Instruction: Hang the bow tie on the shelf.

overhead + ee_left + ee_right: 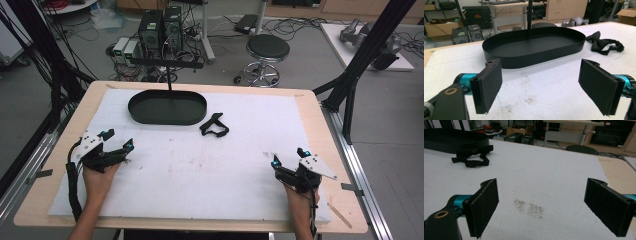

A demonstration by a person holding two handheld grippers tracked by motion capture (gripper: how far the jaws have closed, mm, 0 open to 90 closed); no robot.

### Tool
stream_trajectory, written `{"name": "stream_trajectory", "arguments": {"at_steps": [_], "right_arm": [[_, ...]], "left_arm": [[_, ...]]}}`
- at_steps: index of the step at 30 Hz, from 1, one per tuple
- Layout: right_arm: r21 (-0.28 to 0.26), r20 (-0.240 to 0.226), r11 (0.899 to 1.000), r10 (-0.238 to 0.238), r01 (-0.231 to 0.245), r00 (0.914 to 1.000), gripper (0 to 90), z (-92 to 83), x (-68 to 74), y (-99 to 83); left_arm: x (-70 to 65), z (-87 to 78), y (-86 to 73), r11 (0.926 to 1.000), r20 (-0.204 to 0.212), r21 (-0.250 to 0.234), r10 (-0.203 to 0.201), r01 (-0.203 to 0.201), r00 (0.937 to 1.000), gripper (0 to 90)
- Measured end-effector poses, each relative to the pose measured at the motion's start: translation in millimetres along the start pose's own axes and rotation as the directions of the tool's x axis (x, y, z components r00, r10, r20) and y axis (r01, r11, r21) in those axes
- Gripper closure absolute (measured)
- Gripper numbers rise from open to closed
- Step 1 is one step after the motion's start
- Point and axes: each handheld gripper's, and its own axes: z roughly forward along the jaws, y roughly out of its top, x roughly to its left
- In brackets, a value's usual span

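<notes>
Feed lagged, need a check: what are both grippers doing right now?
Left gripper: open, holding nothing, facing the black tray.
Right gripper: open, holding nothing, over the white mat.

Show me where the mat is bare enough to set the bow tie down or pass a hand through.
The widest free patch is the white mat between the left tool and the right tool, below the bow tie. The mat right of the bow tie is bare too. It is crowded only where the bow tie lies close beside the black oval tray.
</notes>
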Motion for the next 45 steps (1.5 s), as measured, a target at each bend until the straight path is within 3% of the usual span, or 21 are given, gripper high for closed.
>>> {"name": "stream_trajectory", "arguments": {"at_steps": [14,21,27,35,45], "right_arm": [[0.004,-0.003,1.0,-0.012,0.012,0.9999,11.8,-0.1,3.1,0.4],[-0.017,-0.028,0.998,-0.064,0.064,0.9976,16.3,3.4,7.1,3.6],[0.029,-0.115,0.995,-0.095,0.099,0.9889,16.3,18.7,13.5,13.7],[0.063,-0.183,0.991,-0.108,0.121,0.9772,20.7,45.7,21.7,34.7],[0.073,-0.219,0.989,-0.11,0.128,0.9695,24.9,77.6,32.3,62.0]], "left_arm": [[1.8,-0.7,-0.5,0.9999,-0.001,0.0,-0.015,0.015,0.9999,19.0],[0.9,-0.2,-0.6,0.9999,-0.001,0.003,-0.014,0.014,0.9999,19.0],[1.8,-0.1,-0.7,0.9998,0.002,0.001,-0.018,0.018,0.9998,19.0],[1.2,0.3,-0.9,0.9997,0.005,-0.001,-0.024,0.024,0.9997,19.0],[1.8,-0.1,-0.9,0.9998,0.007,0.0,-0.022,0.022,0.9997,19.1]]}}
